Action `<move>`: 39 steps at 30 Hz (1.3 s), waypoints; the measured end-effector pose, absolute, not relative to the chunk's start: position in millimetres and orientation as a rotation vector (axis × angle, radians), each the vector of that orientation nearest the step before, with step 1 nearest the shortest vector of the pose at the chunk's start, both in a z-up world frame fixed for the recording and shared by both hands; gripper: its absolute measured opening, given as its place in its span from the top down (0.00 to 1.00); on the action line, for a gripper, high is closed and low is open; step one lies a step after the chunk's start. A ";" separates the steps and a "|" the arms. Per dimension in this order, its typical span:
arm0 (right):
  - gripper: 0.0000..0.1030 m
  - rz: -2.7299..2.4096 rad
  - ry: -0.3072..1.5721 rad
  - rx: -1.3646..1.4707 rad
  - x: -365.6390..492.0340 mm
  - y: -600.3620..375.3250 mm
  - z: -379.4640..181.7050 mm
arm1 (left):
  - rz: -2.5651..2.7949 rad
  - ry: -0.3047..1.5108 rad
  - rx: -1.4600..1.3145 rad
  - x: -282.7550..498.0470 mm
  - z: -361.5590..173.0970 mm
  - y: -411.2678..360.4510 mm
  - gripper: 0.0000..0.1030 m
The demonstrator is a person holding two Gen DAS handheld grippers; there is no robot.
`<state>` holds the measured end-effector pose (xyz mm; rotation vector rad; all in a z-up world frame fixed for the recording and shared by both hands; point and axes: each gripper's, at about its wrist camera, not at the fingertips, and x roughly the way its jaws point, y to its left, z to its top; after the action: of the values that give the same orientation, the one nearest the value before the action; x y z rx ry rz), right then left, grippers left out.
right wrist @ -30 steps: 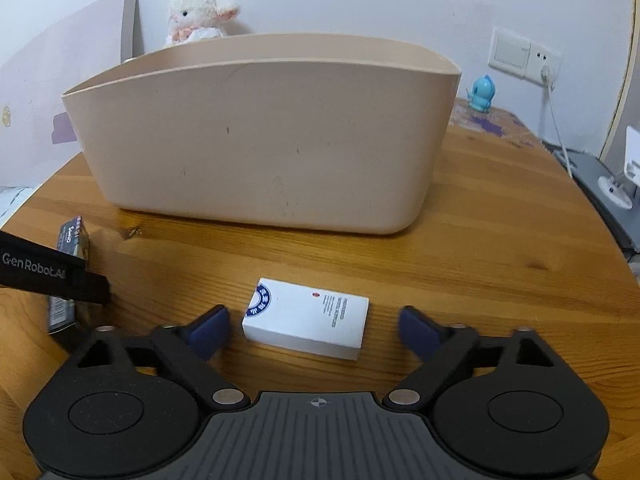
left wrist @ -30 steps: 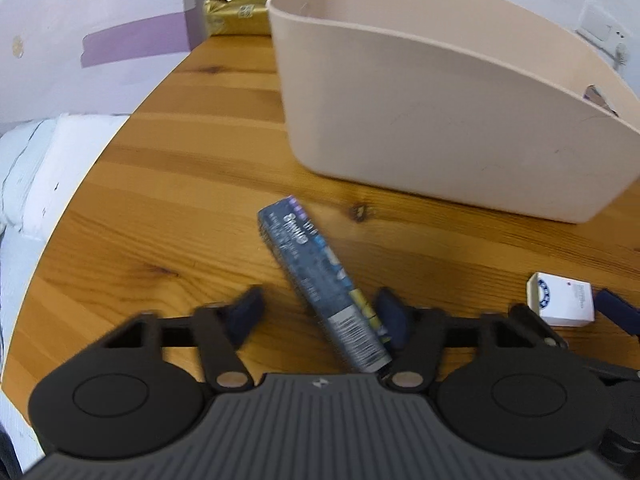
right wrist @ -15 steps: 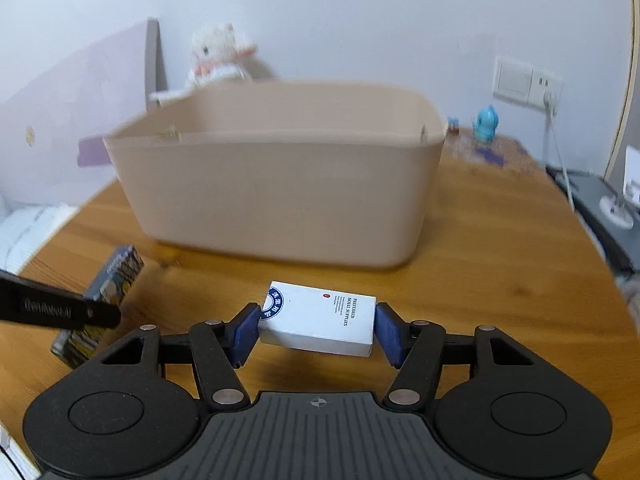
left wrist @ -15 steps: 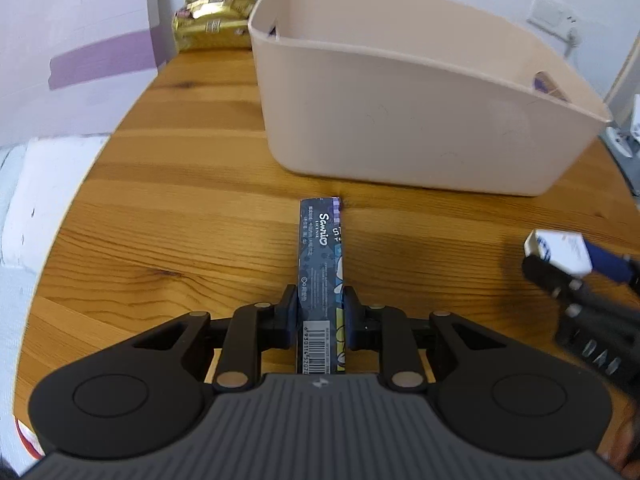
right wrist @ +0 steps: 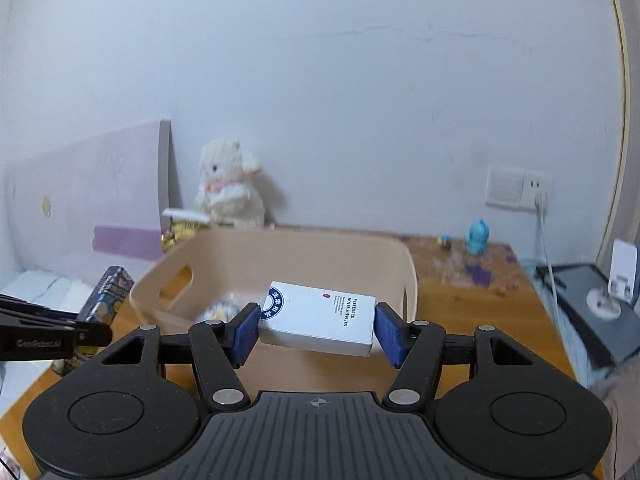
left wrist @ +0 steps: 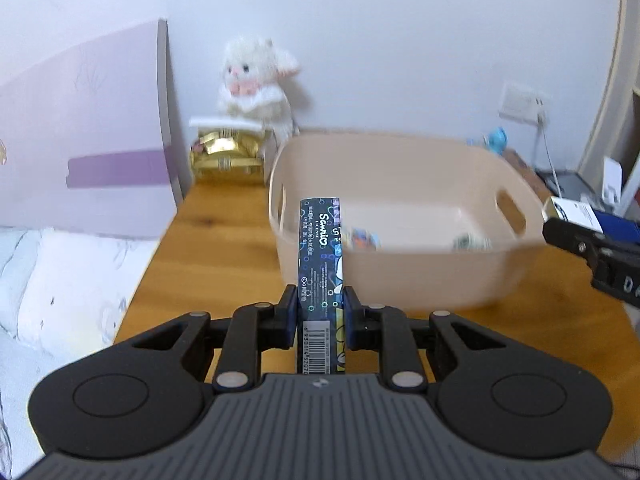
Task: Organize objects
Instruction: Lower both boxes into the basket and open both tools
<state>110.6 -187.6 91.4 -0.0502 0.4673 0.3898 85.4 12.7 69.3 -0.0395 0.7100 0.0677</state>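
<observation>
Wooden table (left wrist: 224, 248), one beige bin (left wrist: 400, 276); left tool (left wrist: 320, 312) clamps one dark box (left wrist: 320, 256), right tool (right wrist: 316, 330) clamps one white box (right wrist: 320, 318).

Small items in the beige bin (left wrist: 400, 276) are too blurred to identify; the right gripper (left wrist: 592, 236) runs off-frame.

Soft even indoor light, no glare noted, faint shadow cast behind plush toy (right wrist: 230, 184) on wall, motion blur seen on beige bin (left wrist: 400, 216) and contents, strong fisheye bending at edges, dark vignette in corners.
</observation>
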 end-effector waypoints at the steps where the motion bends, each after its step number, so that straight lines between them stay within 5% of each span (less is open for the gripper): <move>1: 0.43 0.389 0.461 -0.052 114.1 -185.2 94.2 | 0.061 0.708 -0.051 94.7 73.2 12.5 0.76; 11: 0.43 0.363 0.485 -0.078 174.2 -157.6 101.3 | 0.064 0.735 -0.006 183.2 66.5 -9.5 0.76; 24: 0.42 0.300 0.708 -0.131 235.3 -145.8 35.8 | 0.049 0.892 0.037 249.6 15.2 -20.6 0.76; 28: 0.31 0.295 0.738 -0.119 235.7 -152.9 27.1 | 0.045 0.912 0.030 250.7 10.7 -19.9 0.75; 30: 0.22 0.292 0.725 -0.112 231.3 -157.0 29.0 | 0.041 0.907 0.027 246.8 14.6 -18.1 0.64; 32: 0.11 0.294 0.714 -0.101 228.4 -160.1 33.8 | 0.050 0.875 0.028 239.5 22.5 -15.6 0.25; 35: 0.00 0.315 0.693 -0.078 219.9 -165.1 45.1 | 0.055 0.797 0.041 223.7 38.1 -9.9 0.16; 39: 0.00 0.314 0.667 -0.095 202.4 -166.5 62.8 | 0.045 0.768 0.070 206.8 55.2 -7.2 0.13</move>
<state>202.4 -166.5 62.8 -0.0948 0.6669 0.3136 206.8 -7.2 55.2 0.0696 0.7680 0.0447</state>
